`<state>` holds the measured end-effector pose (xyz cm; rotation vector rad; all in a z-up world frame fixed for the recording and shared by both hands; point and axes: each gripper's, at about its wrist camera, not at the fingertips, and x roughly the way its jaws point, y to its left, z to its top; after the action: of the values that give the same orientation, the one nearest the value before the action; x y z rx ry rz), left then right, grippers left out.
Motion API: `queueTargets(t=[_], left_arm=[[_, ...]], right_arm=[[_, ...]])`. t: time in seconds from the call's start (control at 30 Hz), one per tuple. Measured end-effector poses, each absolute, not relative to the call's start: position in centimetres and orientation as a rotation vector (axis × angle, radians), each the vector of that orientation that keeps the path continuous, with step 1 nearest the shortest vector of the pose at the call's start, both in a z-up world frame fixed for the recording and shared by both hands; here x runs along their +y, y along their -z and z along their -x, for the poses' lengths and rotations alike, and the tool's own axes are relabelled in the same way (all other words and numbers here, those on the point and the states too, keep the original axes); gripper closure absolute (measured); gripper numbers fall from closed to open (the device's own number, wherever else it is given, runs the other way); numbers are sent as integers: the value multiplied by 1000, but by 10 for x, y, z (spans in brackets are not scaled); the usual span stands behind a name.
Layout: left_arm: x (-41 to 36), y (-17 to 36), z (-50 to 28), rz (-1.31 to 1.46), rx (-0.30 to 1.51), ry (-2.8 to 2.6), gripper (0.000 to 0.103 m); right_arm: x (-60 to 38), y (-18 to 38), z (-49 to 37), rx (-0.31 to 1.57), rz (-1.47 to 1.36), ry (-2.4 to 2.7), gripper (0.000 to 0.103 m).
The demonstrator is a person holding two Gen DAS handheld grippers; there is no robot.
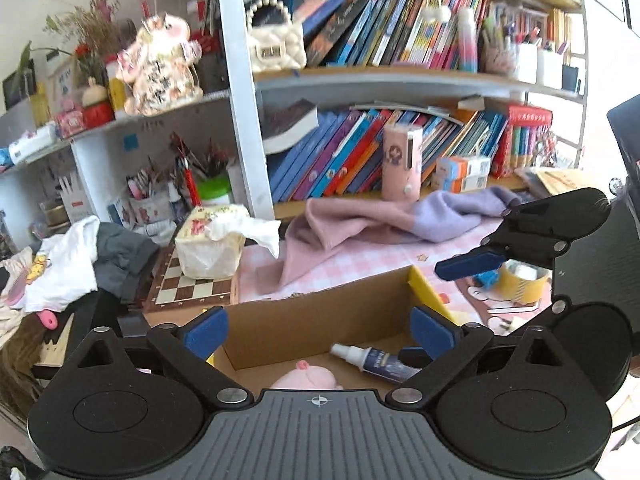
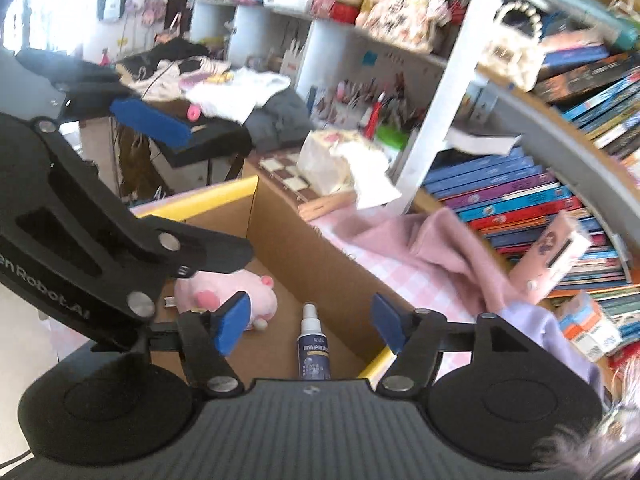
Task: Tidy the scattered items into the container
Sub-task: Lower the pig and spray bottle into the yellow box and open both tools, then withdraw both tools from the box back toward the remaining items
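Observation:
An open cardboard box [image 1: 320, 316] with yellow flaps stands on the pink checked desk; it also shows in the right wrist view [image 2: 312, 248]. Inside lie a pink plush toy [image 1: 306, 378] [image 2: 228, 288] and a small spray bottle with a dark label [image 1: 376, 362] [image 2: 313, 344]. My left gripper [image 1: 320, 332] is open and empty, just above the box's near side. My right gripper [image 2: 310, 326] is open and empty, over the box's right end, above the spray bottle. The right gripper shows in the left wrist view [image 1: 532, 236] at the right.
A pink and lilac cloth [image 1: 360, 224] lies behind the box. A tissue pack [image 1: 212, 240] sits on a chessboard [image 1: 188, 284] at the left, beside piled clothes [image 1: 68, 264]. A yellow tape roll [image 1: 520, 280] lies right of the box. Bookshelves stand behind.

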<state>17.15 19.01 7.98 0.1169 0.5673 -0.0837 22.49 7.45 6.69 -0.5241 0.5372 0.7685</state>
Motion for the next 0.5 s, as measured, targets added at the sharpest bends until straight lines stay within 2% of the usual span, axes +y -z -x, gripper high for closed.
queueTargets(t=[0.3,0.5], left_arm=[[190,-98,-101,-18,443,-3,4],[184,-97,-59,-20,446,-46,4]], right_arm=[[34,-84,-168,456,393,-649,26],[9,-89,-129,440,292,-551,19]])
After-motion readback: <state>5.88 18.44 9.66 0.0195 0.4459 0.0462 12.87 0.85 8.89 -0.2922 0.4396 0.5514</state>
